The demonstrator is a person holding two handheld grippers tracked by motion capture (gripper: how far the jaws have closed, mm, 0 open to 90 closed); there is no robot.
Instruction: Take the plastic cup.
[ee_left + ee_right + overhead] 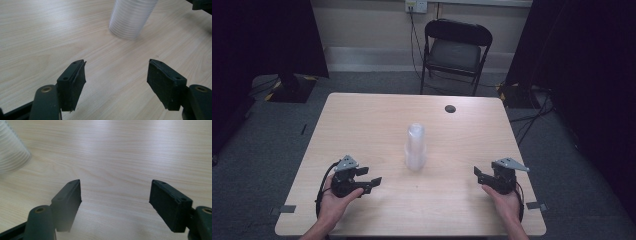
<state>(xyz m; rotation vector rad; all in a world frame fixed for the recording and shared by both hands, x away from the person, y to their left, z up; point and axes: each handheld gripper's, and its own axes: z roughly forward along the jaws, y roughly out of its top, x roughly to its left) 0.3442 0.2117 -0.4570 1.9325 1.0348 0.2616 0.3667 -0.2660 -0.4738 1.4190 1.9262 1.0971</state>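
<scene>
We've got the stack of clear plastic cups (415,147) standing upright mid-bench (362,115), untouched, so nothing's done yet & the whole job is left, as far as we can judge. Left gripper (371,180) sits at approx 8 o'clock from the stack, right gripper (478,175) at approx 4 o'clock, both well apart from it w/ jaws spread wide & nothing between them but bare bench. In the left gripper view the stack (131,18) lies ahead at 12 o'clock; in the right gripper view it (11,152) is off at 10 o'clock, so we reckon reach & grasp come first.
</scene>
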